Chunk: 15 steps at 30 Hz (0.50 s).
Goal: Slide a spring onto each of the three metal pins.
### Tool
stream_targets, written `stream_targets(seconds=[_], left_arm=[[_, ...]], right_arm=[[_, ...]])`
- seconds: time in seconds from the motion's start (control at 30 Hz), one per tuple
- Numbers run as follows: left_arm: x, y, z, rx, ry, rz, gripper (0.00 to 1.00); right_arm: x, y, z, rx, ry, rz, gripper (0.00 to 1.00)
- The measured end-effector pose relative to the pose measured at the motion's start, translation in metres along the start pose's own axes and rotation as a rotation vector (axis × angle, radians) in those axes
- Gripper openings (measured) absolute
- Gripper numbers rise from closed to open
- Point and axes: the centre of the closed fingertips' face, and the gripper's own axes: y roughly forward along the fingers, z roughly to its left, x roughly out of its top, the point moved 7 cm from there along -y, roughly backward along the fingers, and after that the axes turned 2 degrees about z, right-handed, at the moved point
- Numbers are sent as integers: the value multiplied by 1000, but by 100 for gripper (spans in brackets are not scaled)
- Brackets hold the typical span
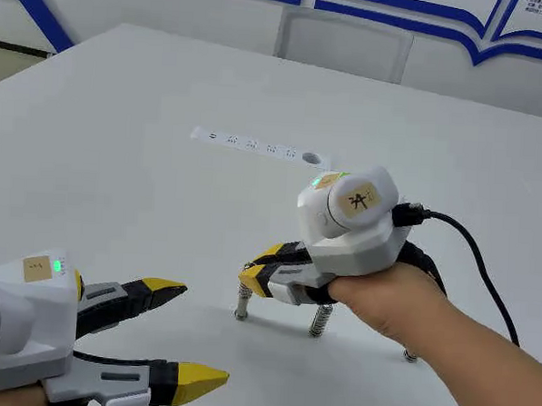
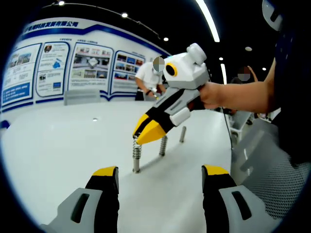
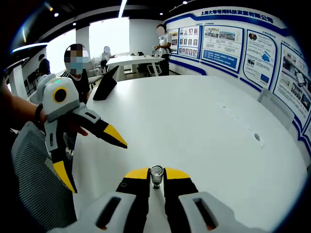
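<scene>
Three metal pins are being seen upright in a row on the white table: left pin, middle pin, right pin, as ordered in the head view. A spring on the left pin is being pinched at its top coils by the right gripper, with the jaws closed down to the coil's width and the tips angled down at the table. A second spring is being carried on the middle pin. The right pin is too small for a spring to be made out. The left gripper is being held low and well apart from the pins, jaws spread wide with nothing between them. A power strip is being seen farther back on the table.
</scene>
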Motion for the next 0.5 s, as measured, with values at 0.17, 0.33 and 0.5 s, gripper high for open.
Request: stream_targets(seconds=[0.17, 0.33, 0.5], left_arm=[[-1, 0, 1, 1, -4, 0, 71], [-2, 0, 2, 4, -6, 0, 71], [-2, 0, 2, 7, -9, 1, 71]], right_arm=[[-5, 6, 0, 2, 2, 7, 12], [-10, 11, 1, 6, 4, 16, 12], [-14, 15, 1, 5, 1, 25, 12]])
